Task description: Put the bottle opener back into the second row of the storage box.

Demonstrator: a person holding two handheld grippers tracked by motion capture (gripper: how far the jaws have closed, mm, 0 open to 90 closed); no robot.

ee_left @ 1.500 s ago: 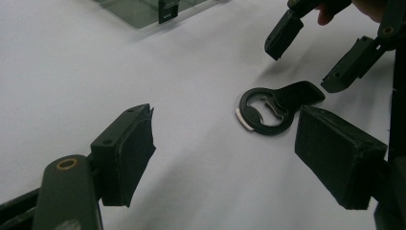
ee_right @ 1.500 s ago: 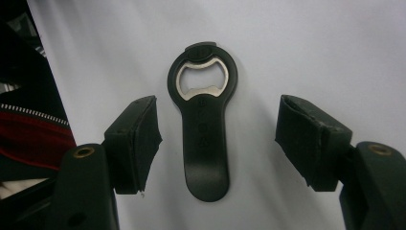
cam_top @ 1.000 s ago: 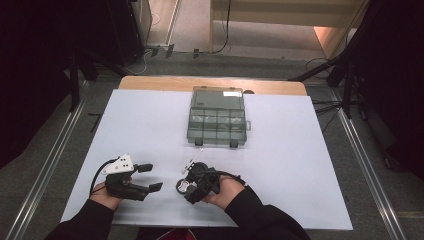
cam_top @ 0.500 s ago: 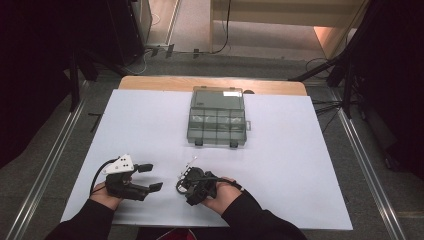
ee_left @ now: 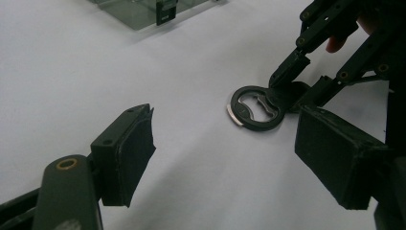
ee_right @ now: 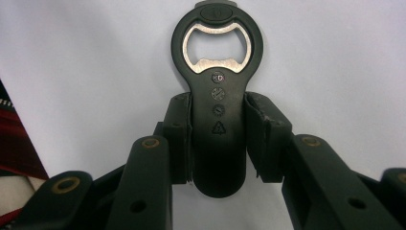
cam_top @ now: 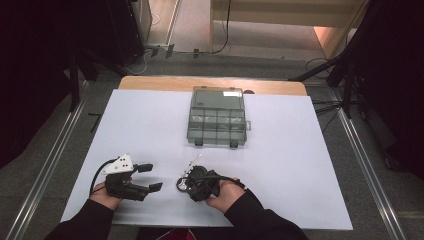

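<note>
A black bottle opener [ee_right: 218,72] with a metal mouth lies flat on the white sheet near the front edge. My right gripper [ee_right: 218,139] has just been closing, and its pads now press on both sides of the opener's handle. In the high view the opener [cam_top: 183,184] pokes out to the left of the right gripper [cam_top: 194,182]. My left gripper [cam_top: 151,177] rests a short way to its left, open, with nothing between its pads. In the left gripper view, the opener [ee_left: 253,108] lies ahead between the open jaws, with the right gripper [ee_left: 292,88] on it.
A clear, grey-tinted compartment box [cam_top: 217,117] with its lid shut sits at the middle back of the white sheet [cam_top: 300,165]. A wooden table edge [cam_top: 150,82] runs behind it. Metal rails flank the table on both sides.
The right gripper's jaws have drawn in onto the bottle opener's handle. Both hands have stayed where they were.
</note>
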